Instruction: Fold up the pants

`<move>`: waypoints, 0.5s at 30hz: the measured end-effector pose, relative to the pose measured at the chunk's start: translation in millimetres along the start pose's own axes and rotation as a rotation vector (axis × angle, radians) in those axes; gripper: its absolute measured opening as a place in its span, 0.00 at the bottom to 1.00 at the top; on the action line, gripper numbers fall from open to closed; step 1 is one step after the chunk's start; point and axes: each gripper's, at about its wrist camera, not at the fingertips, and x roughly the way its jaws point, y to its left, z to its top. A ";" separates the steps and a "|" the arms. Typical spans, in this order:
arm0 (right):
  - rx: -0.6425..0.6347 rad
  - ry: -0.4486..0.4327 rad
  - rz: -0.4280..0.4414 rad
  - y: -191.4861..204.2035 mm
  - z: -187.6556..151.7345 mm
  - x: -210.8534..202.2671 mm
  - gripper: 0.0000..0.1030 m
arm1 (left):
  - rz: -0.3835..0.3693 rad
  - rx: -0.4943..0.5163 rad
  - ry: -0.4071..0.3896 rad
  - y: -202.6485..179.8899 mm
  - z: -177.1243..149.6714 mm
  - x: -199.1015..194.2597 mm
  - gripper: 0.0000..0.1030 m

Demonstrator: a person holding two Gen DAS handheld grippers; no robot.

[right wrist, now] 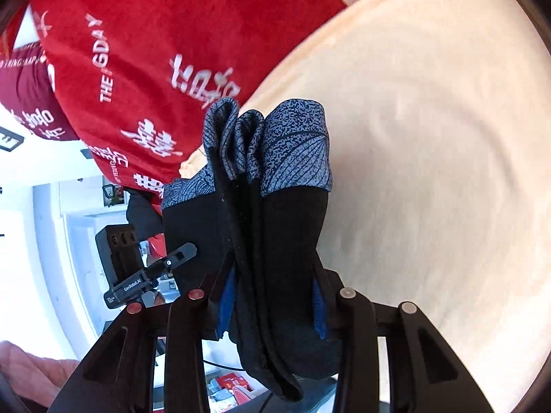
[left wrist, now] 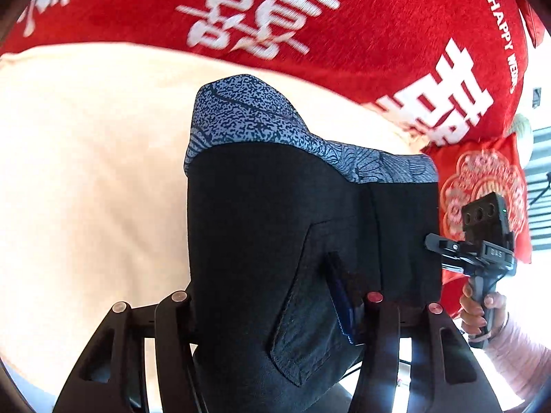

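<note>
Black fabric of the pants (left wrist: 275, 241) fills the gap between the left gripper (left wrist: 275, 309)'s fingers, which are closed on it just beside a stitched pocket; the cloth hangs away from the jaws toward a blue-grey patterned waistband (left wrist: 248, 113) at the far end. The pants are held up off the cream bedsheet (left wrist: 86, 172), which lies beyond and to the left of this gripper.

The right gripper (right wrist: 268, 296) is likewise clamped on the pants (right wrist: 286, 241), here on several bunched layers whose waistband (right wrist: 296, 148) folds stand edge-on ahead of the fingers.

The step in hand looks like carrying the doubled garment to lay it flat. To do it well, both grips should stay firm and level with each other, keeping the cloth taut between them so the layers do not slide apart, and the far waistband end should meet the sheet first, with the held edge drawn back over it smoothly.

Only the left wrist view shows the pocket face and the broad flat side of the pants, plus the right gripper (left wrist: 437, 244) biting the edge, with the person's hand (left wrist: 478, 313) on its handle. Only the right wrist view shows the stacked layer edges, so whether they are aligned can be judged there. Beyond both lies a red blanket (left wrist: 344, 17) with white characters.
</note>
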 end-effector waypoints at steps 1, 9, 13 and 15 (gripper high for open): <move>0.008 -0.003 -0.003 -1.7 -8.0 4.4 0.40 | 0.006 -0.003 0.004 1.5 -4.7 3.4 0.56; -0.005 -0.006 -0.228 -24.2 -42.6 53.4 0.64 | 0.162 0.013 0.000 44.2 -40.0 40.2 0.91; 0.044 -0.040 -0.304 -23.6 -47.3 47.7 0.75 | 0.219 0.030 -0.010 41.4 -42.7 33.2 0.92; 0.037 -0.052 -0.392 -14.3 -52.6 42.3 0.78 | 0.269 0.041 -0.022 34.9 -44.2 26.1 0.92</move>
